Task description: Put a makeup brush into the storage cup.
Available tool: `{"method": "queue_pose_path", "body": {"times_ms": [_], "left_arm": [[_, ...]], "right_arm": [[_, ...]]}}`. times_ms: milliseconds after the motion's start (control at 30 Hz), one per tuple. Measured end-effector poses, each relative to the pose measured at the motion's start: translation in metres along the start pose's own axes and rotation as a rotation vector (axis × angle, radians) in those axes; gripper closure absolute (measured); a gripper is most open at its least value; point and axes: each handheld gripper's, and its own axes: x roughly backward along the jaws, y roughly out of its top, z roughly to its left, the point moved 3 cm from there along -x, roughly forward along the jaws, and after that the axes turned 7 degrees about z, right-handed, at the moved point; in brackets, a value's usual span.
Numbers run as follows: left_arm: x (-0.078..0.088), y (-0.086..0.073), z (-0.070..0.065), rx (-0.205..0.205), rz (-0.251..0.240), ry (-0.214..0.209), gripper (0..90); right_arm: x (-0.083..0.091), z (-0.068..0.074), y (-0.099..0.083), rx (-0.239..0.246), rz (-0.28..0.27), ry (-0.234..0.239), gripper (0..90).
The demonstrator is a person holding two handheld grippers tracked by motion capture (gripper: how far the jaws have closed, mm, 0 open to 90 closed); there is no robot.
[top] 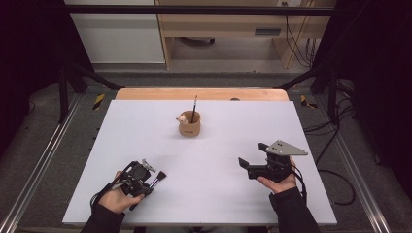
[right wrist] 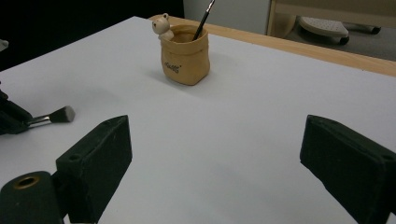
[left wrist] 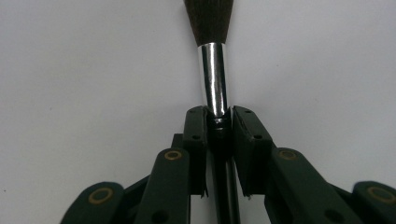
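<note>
Gripping the brush (top: 156,178) at the table's (top: 214,145) near left with our left gripper (top: 145,182), far from the holder (top: 189,124) | left gripper view: we are pinching the handle just behind the slippery ferrule (left wrist: 214,79); it looks light, stiff, bristles (left wrist: 209,18) soft | right gripper view: our right gripper (right wrist: 224,158) is gaping wide, empty.

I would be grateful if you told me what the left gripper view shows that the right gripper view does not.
Left gripper view: the black jaws pressed on the brush's black handle, just below its shiny metal ferrule.

Right gripper view: a tan sack-shaped pot with a small bear figure, a thin dark brush standing in it, and the right gripper with its jaws wide apart.

Both: the dark-bristled makeup brush and the white table.
</note>
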Motion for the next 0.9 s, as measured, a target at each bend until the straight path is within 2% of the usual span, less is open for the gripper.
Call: {"method": "queue_pose_path", "body": {"times_ms": [367, 533, 733, 900], "left_arm": [[0.0, 0.0, -0.001, -0.017, 0.007, 0.01, 77.7], [0.003, 0.0, -0.002, -0.02, -0.015, 0.028, 77.8], [0.021, -0.001, -0.001, -0.013, -0.11, 0.037, 77.9], [0.031, -0.001, -0.002, 0.007, -0.193, 0.04, 77.9]], "right_arm": [[0.0, 0.0, 0.0, -0.001, -0.001, 0.001, 9.6], [0.0, 0.0, 0.0, 0.0, 0.001, -0.002, 9.5], [0.001, 0.0, 0.0, -0.006, -0.003, -0.002, 9.6], [0.001, -0.001, 0.0, -0.003, -0.003, -0.002, 9.6]]}}
